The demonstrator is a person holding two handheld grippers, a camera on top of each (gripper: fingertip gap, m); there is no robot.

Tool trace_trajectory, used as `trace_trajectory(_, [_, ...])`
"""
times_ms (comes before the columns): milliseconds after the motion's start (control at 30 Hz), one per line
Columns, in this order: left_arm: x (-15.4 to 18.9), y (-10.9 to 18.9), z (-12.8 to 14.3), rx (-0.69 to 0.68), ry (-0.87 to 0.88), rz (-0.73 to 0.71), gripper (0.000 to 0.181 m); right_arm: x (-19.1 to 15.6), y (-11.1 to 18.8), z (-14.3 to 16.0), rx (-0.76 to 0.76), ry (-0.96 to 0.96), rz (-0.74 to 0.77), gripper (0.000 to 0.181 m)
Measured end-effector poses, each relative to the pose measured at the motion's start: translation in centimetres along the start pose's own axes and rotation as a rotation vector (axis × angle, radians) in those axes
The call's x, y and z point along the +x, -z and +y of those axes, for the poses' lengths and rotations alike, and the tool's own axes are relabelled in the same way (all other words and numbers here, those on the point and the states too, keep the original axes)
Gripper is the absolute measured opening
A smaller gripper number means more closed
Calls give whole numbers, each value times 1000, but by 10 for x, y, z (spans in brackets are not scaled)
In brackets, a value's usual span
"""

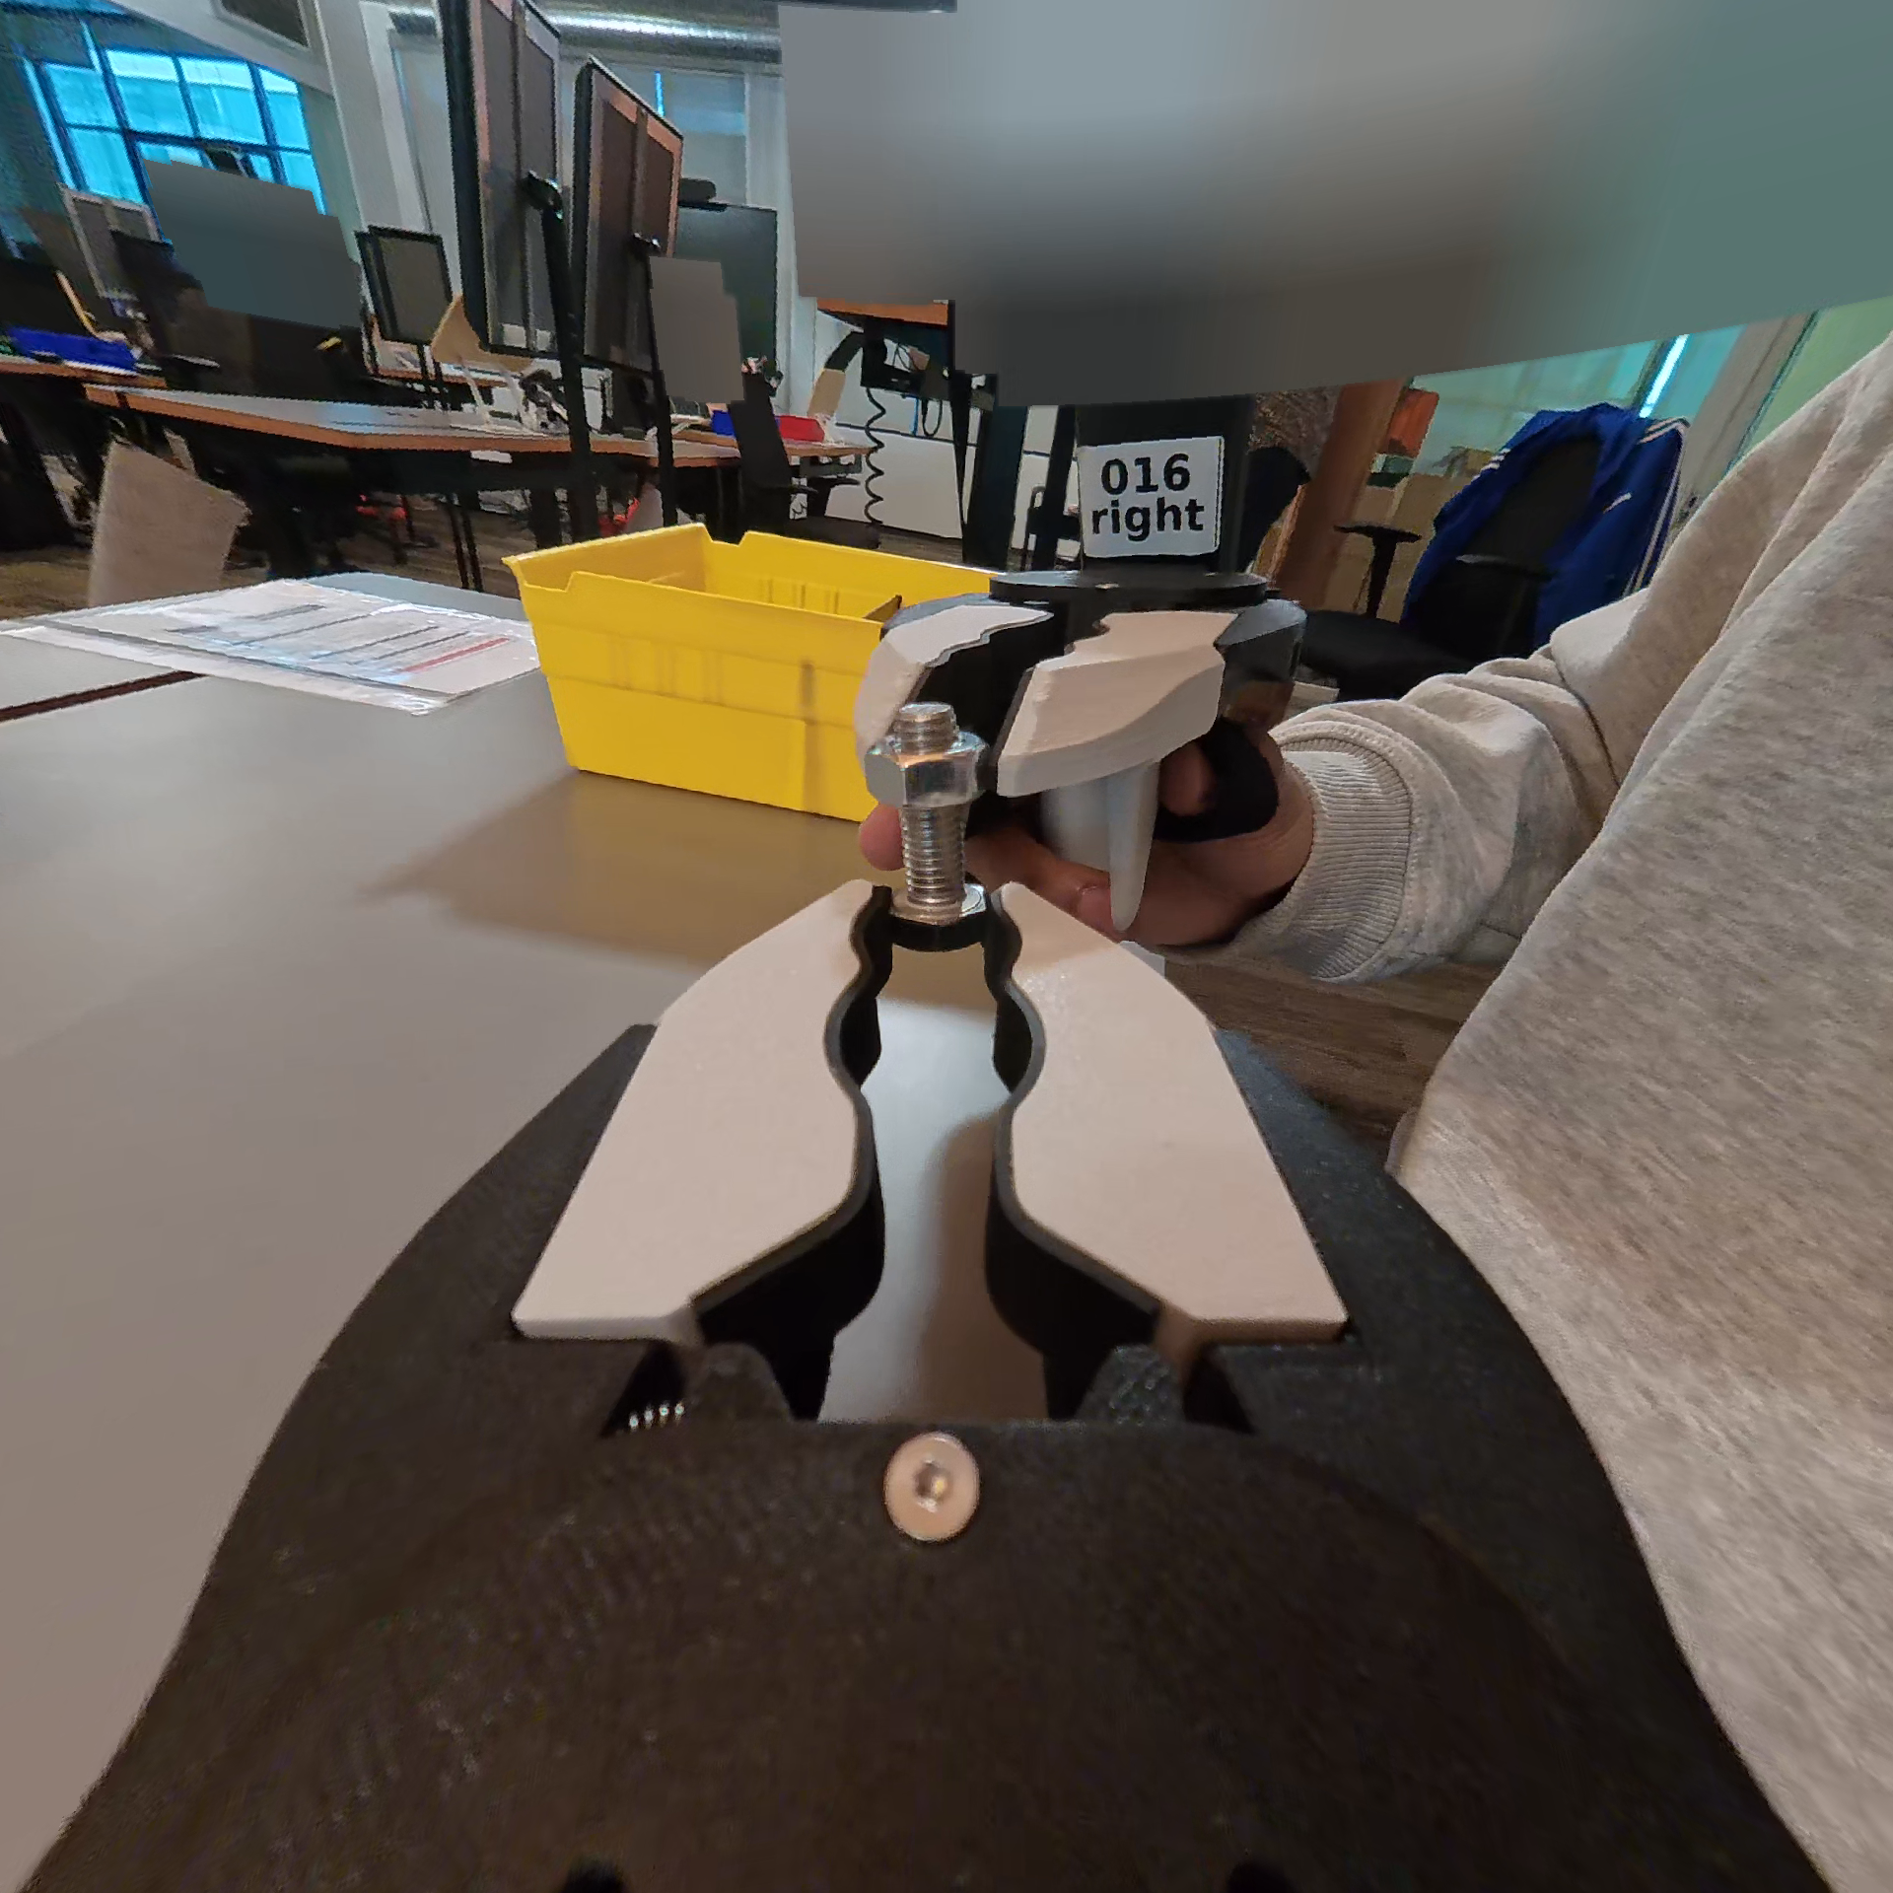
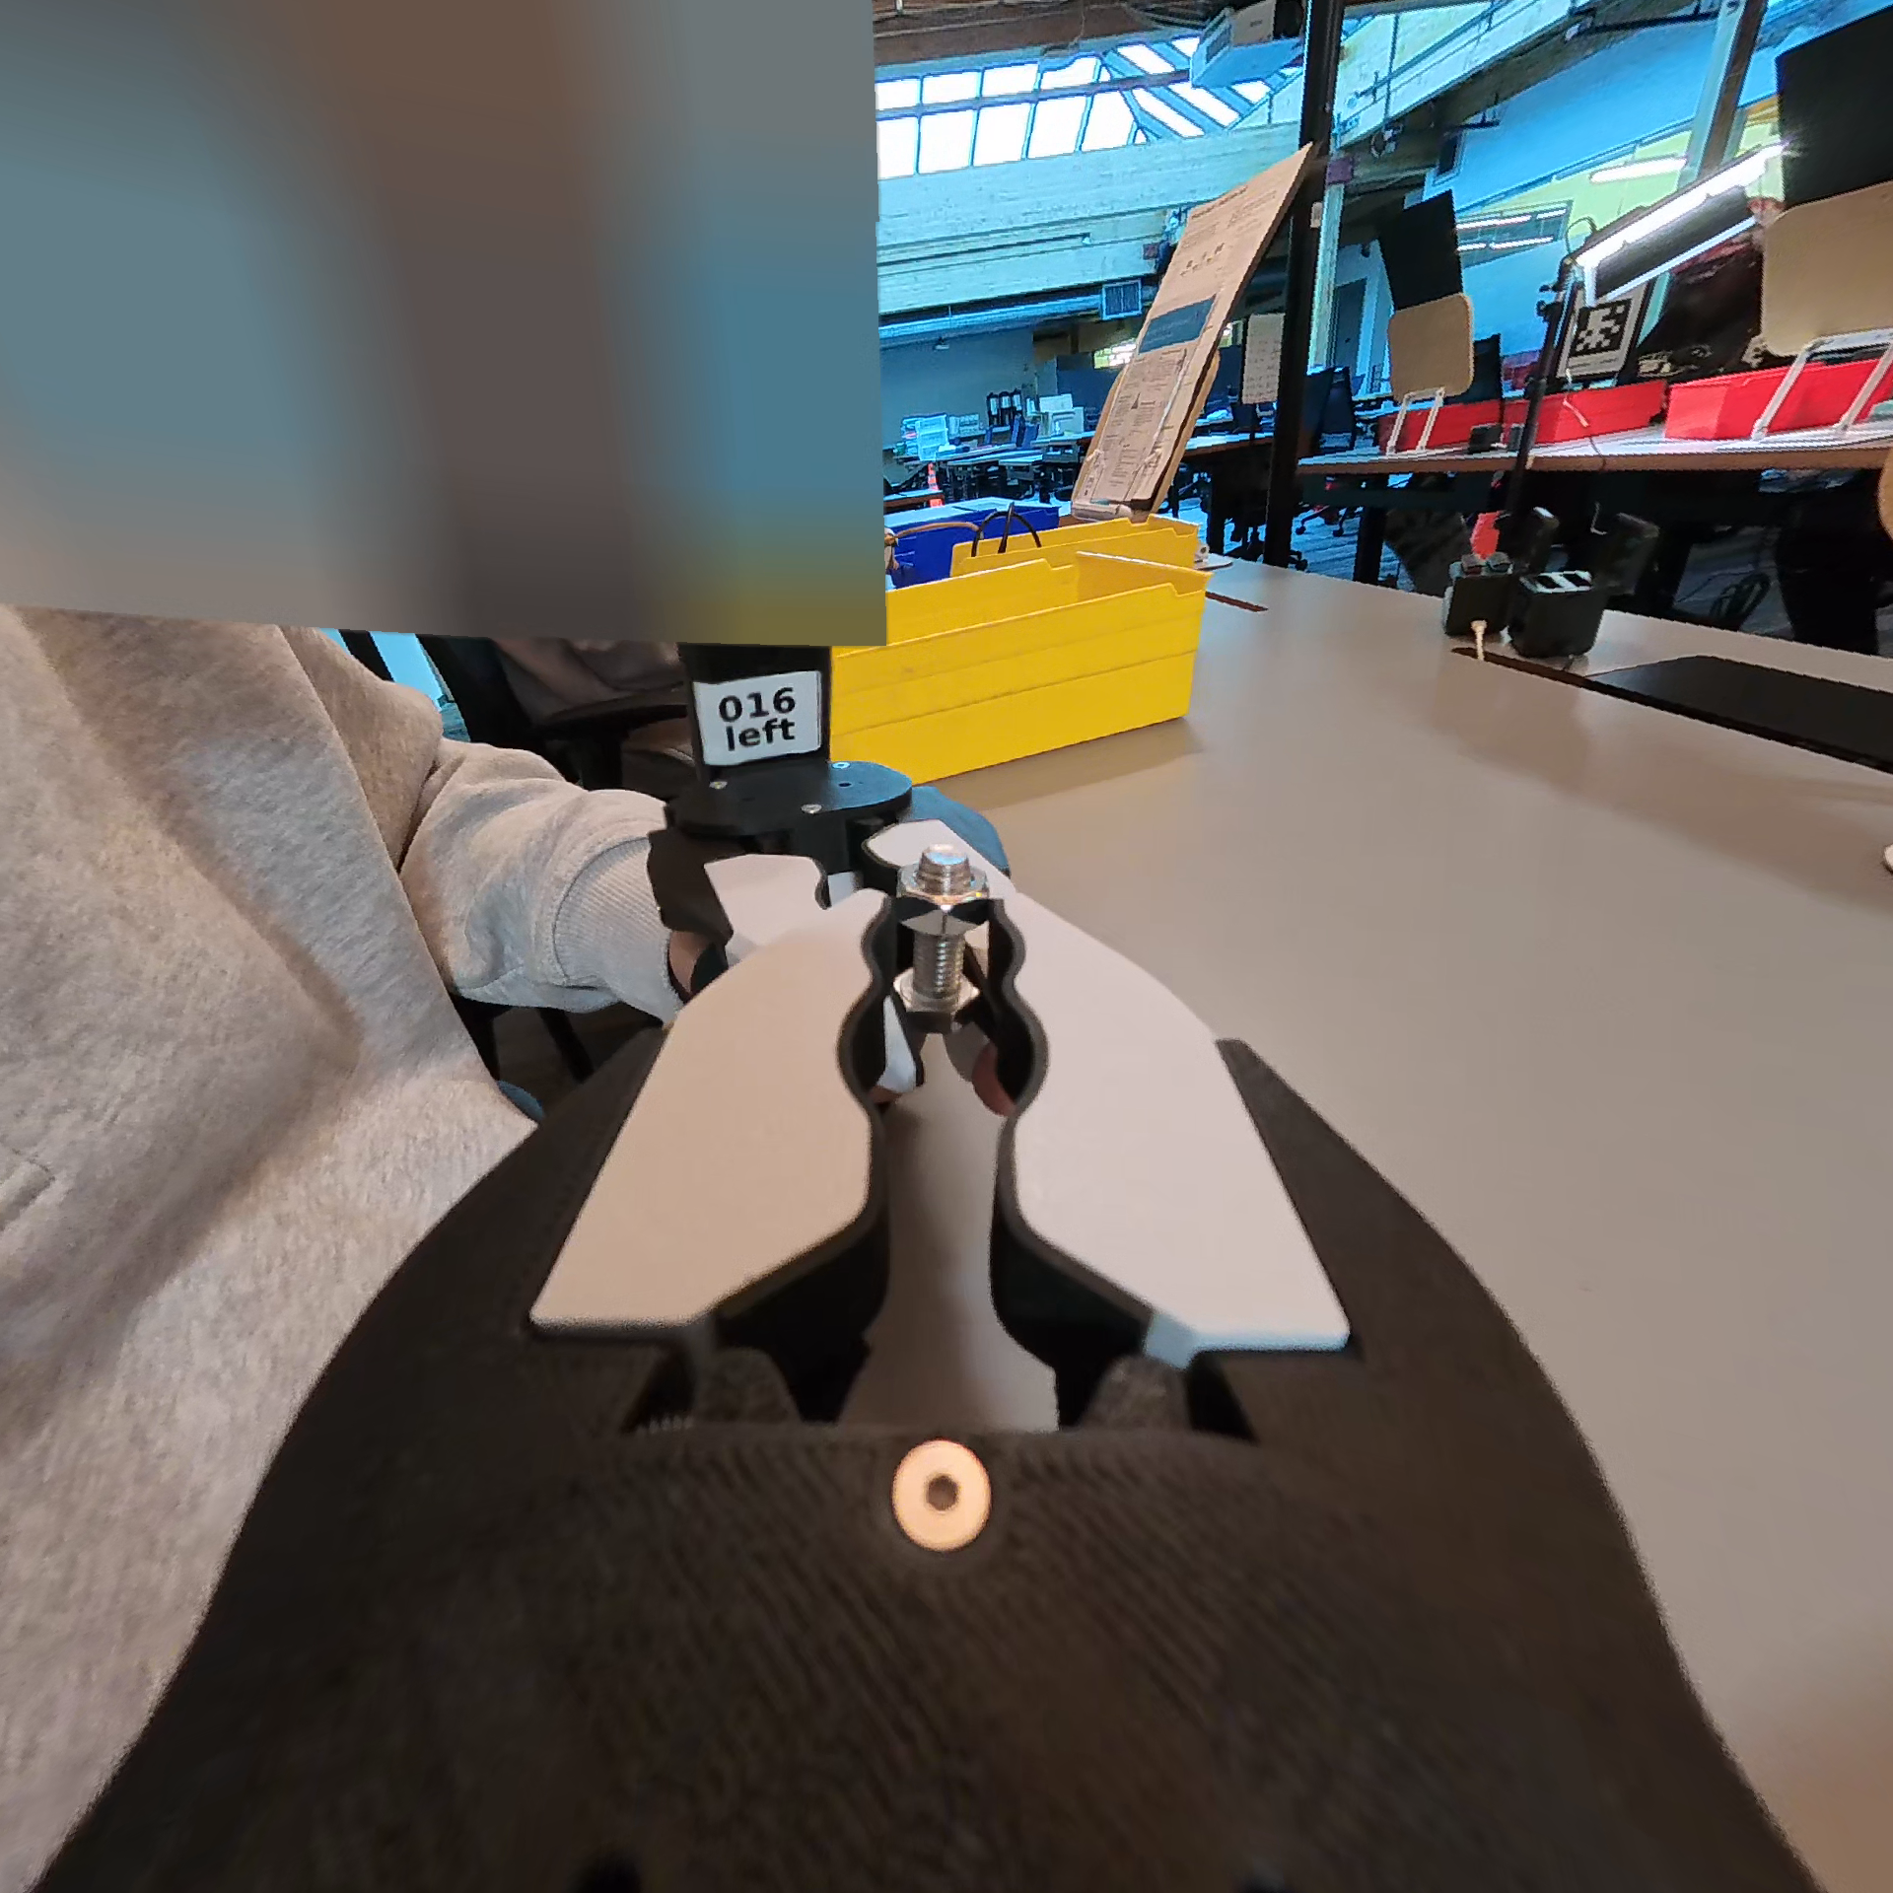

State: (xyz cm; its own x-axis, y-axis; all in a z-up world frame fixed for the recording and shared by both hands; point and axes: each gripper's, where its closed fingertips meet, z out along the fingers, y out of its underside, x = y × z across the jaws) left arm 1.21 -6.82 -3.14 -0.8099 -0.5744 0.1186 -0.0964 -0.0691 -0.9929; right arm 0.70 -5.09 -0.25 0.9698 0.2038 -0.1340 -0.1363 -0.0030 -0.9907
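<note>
A silver bolt (image 1: 930, 840) stands upright above the grey table (image 1: 307, 973). My left gripper (image 1: 934, 917) is shut on the bolt's head at its lower end. A silver hex nut (image 1: 922, 770) sits on the thread near the bolt's top. My right gripper (image 1: 973, 758) comes in from the right and is shut on that nut. In the right wrist view the right gripper (image 2: 937, 922) clamps the nut (image 2: 942, 901), with the bolt (image 2: 930, 963) hanging below it and the left gripper (image 2: 922, 1014) holding the head beyond.
A yellow bin (image 1: 697, 697) stands on the table just behind the grippers; it also shows in the right wrist view (image 2: 1024, 666). A laminated sheet (image 1: 307, 635) lies at far left. Small black devices (image 2: 1537, 604) and a black pad (image 2: 1762, 697) sit at far right. A grey sleeve (image 1: 1434, 799) is close by. Left and right tips are no more than a few centimetres apart.
</note>
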Motion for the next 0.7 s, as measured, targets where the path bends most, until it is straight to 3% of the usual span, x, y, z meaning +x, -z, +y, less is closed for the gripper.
trace_trajectory(267, [-3,2,-5,28,18,-1,17,6,6,-6,45,-60,-9,4])
trace_trajectory(533, [-1,1,-3,21,12,4,17,2,3,-7,54,-62,-22,21])
trace_trajectory(700, [-1,0,-3,18,9,4,18,0,1,-5,32,-63,-13,15])
